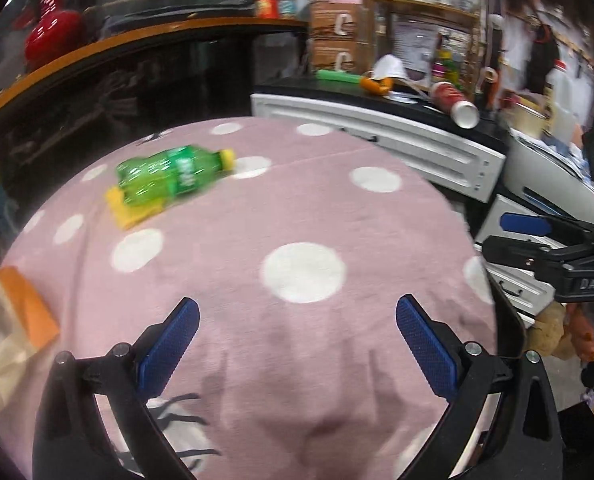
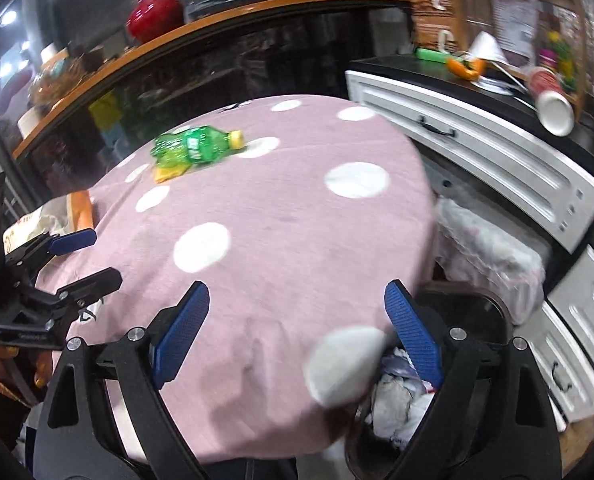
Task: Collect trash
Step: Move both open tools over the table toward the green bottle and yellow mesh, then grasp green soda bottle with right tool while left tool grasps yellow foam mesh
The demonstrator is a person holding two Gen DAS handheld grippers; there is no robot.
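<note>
Green bottle [image 1: 171,174], yellow cap; pink tablecloth [image 1: 225,272], white dots.

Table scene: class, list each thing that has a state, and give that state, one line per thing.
Green bottle: lying on its side, yellow cap on.
Paper cup: tipped over on the dark counter, mouth open.
Trash bin: open, holding crumpled paper.
Left claw: open, empty.
Right claw: open, empty.

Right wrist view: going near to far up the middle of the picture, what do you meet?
Right gripper with open jaws → pink dotted tablecloth → green bottle lying on a yellow pad → wooden counter edge → red vase.
</note>
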